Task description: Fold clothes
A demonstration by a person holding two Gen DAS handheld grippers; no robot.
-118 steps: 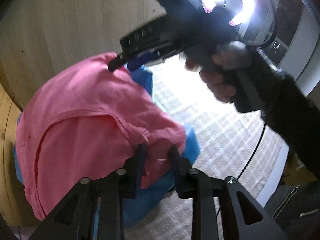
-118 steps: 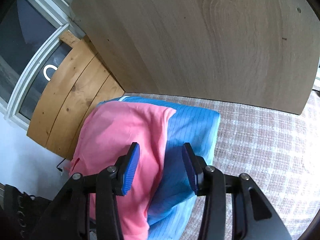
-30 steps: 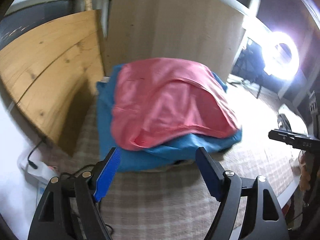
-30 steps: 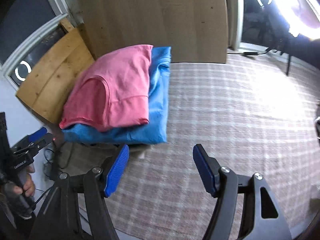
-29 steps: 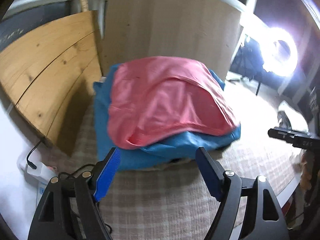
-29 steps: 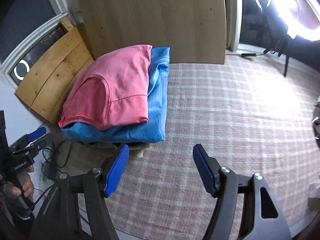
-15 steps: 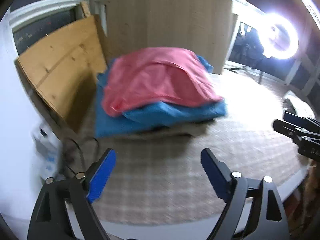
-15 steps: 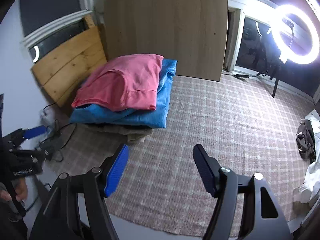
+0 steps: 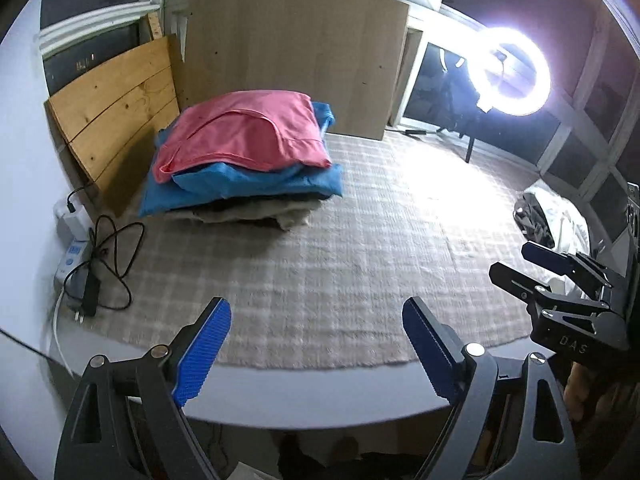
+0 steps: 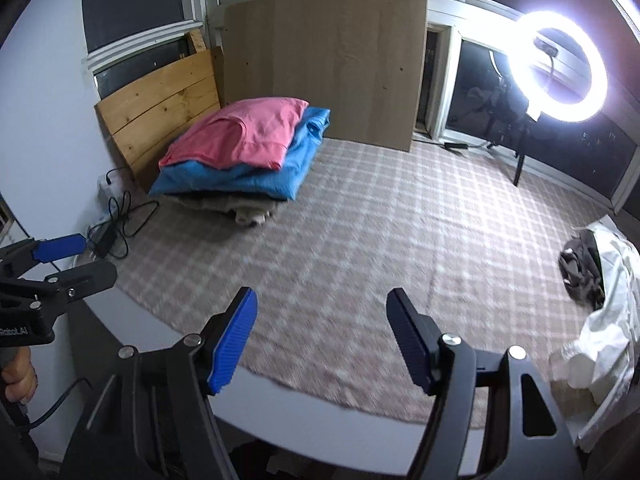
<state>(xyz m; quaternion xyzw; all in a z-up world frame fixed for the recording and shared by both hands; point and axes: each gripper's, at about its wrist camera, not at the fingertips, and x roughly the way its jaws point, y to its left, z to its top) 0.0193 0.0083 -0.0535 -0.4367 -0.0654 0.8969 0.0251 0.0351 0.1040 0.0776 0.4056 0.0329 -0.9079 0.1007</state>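
Note:
A folded pink garment (image 9: 244,136) lies on top of a folded blue garment (image 9: 248,188) and a beige one (image 9: 260,214), stacked at the far left of the checked rug (image 9: 360,248). The right wrist view shows the same stack, pink garment (image 10: 244,136) uppermost. My left gripper (image 9: 316,308) hangs open and empty over the rug's near edge, well short of the stack. My right gripper (image 10: 322,294) is also open and empty, further right. A loose heap of white and grey clothes (image 10: 600,300) lies at the rug's right edge.
Two wooden boards (image 9: 288,52) lean on the wall behind the stack. A power strip with black cables (image 9: 92,264) sits on the floor to its left. A lit ring light (image 10: 558,66) on a stand is at the back right. Bare floor borders the rug's near edge.
Both grippers have drawn back from the stack, which now looks smaller and farther away. The heap of loose clothes on the right has come into view. The left jaws stand slightly wider.

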